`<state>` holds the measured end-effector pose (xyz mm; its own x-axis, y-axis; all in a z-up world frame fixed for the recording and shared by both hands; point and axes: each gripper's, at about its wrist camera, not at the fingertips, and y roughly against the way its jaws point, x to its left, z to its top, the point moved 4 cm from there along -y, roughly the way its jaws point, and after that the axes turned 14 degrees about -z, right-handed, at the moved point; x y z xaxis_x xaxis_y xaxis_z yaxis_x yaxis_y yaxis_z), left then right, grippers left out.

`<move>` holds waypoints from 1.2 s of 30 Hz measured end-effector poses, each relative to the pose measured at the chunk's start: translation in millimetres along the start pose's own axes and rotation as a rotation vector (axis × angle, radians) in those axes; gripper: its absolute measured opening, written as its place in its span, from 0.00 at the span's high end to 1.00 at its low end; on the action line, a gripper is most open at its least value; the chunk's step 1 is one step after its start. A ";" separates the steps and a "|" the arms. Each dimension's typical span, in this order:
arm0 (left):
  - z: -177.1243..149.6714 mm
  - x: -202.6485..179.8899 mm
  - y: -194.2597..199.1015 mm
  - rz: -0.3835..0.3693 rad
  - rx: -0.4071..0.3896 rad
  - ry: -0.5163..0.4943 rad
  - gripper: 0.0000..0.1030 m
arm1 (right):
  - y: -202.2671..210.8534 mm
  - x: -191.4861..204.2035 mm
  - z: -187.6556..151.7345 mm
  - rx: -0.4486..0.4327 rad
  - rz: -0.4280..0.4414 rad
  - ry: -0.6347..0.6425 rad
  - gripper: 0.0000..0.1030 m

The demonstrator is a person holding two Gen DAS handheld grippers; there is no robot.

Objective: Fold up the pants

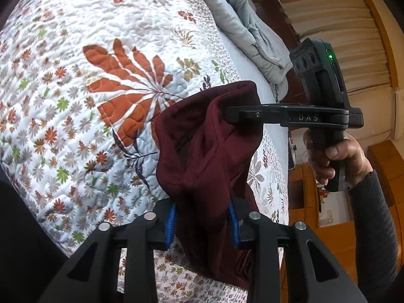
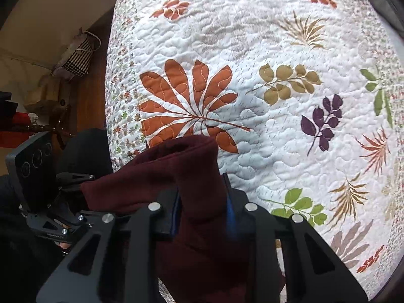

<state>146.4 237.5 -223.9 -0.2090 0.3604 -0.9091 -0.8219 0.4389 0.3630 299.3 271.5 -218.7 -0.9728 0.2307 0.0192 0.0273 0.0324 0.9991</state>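
Dark maroon pants [image 1: 202,151] hang bunched above a floral quilted bedspread [image 1: 101,75], held up by both grippers. My left gripper [image 1: 203,224] is shut on one bunch of the cloth, which fills the gap between its blue pads [image 1: 171,223]. In the same view my right gripper [image 1: 234,115] comes in from the right and pinches the upper edge of the pants, a hand [image 1: 335,156] on its grip. In the right wrist view, the right gripper [image 2: 203,214] is clamped on a thick fold of the pants [image 2: 176,171]. The left gripper [image 2: 80,181] holds the far end at the left.
A crumpled grey blanket [image 1: 252,30] lies at the far side of the bed. Wooden furniture [image 1: 341,227] stands to the right. Beyond the bed's left edge [image 2: 113,101] is wooden floor with a striped bag [image 2: 75,58] and other clutter.
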 end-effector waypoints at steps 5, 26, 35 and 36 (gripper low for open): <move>-3.1 -13.1 4.5 -0.005 0.000 -0.039 0.68 | 16.2 3.5 -7.9 -0.035 -0.024 -0.013 0.75; -27.1 -76.6 15.6 -0.047 0.029 -0.218 0.69 | 97.1 5.3 -63.2 -0.166 -0.143 -0.083 0.76; -47.9 -116.1 14.2 -0.067 0.057 -0.320 0.69 | 134.0 3.4 -106.9 -0.224 -0.190 -0.140 0.77; -51.0 -121.0 14.0 -0.070 0.060 -0.332 0.69 | 137.8 3.5 -111.6 -0.230 -0.195 -0.145 0.77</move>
<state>133.2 158.0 -119.2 0.0385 0.5719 -0.8194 -0.7935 0.5159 0.3228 274.0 168.2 -76.7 -0.9114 0.3782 -0.1621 -0.2244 -0.1267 0.9662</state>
